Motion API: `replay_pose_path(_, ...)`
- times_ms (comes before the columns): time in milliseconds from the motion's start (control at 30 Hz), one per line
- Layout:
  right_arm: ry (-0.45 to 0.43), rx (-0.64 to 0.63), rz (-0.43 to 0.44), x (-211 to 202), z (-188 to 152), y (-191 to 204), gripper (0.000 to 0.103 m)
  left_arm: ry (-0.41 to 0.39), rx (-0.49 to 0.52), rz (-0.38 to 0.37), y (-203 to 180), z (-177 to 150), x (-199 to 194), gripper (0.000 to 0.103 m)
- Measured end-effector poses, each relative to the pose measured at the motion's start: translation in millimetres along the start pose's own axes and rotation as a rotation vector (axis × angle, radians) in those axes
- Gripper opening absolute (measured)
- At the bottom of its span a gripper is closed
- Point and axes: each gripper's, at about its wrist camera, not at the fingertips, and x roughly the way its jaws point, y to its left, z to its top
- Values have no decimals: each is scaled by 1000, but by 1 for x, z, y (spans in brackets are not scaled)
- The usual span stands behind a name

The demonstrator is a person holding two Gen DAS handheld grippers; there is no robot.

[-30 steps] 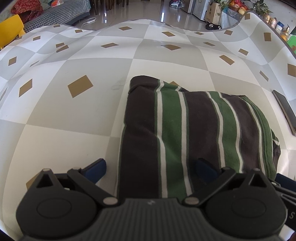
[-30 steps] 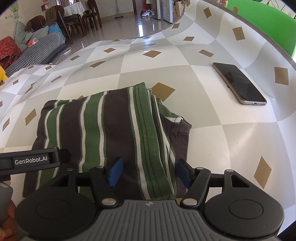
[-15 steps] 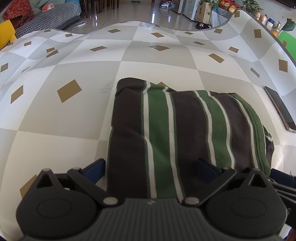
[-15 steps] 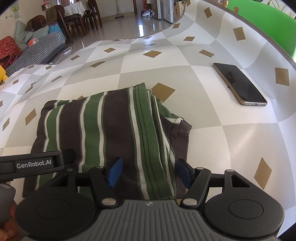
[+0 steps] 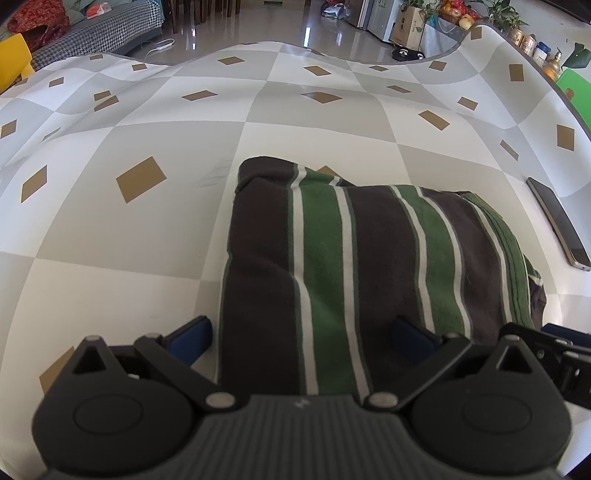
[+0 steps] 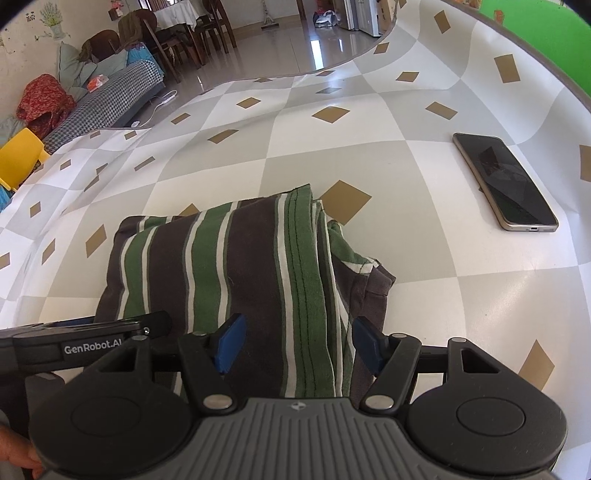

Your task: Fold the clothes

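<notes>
Nearest in the left wrist view, the left hand-held gripper (image 5: 302, 334) has its 2 blue-padded fingers (image 5: 190, 334) spread wide apart, one on either side of the near left part of a folded shirt (image 5: 354, 273). The left finger sits over bare tabletop (image 5: 110, 236) just beside the shirt's left edge, while the right finger lies over the striped cloth. Whether the pads touch the fabric cannot be told.

In the right wrist view, the right hand-held gripper (image 6: 297, 343) is also apart, its 2 blue fingers (image 6: 231, 341) straddling the near right end of the shirt (image 6: 236, 269), where stacked green and white hems show. The left hand-held gripper's black body, marked GenRobot.AI, lies just to its left at the shirt's near edge.

The shirt, dark brown with green and white stripes, rests folded into a compact rectangle on the tabletop, which is covered in a grey and white checked cloth with tan diamonds. A loose layer pokes out at its right side.

Further right, well apart from the shirt, a phone (image 6: 506, 181) lies flat with its dark screen up.

Beyond the tabletop's far edge are a shiny tiled floor (image 6: 288, 44), a sofa (image 6: 107, 96) and dining chairs (image 6: 207, 26).
</notes>
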Motion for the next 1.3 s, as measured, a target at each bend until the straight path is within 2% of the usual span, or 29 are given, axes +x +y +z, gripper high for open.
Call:
replay_pose_path(400,66,-96,64,0,29,-18,63,14,33,38,-11,2,-5,103)
replay_pose_path(667,65,35,55,3,27,-33,63,18,82,99,-28,0,-10,103)
replay_pose_path(800,62,46,19,3,27,-36,63,13,107,125,-36,-1,-15,103)
replay_pose_path(1033,64,106,45,2,27,-43,63,10,125,148,-48,-1,-23,103)
replay_pose_path(1300,41,100,62,-3,28,-40,63,2,134,161,-57,-3,-34,103)
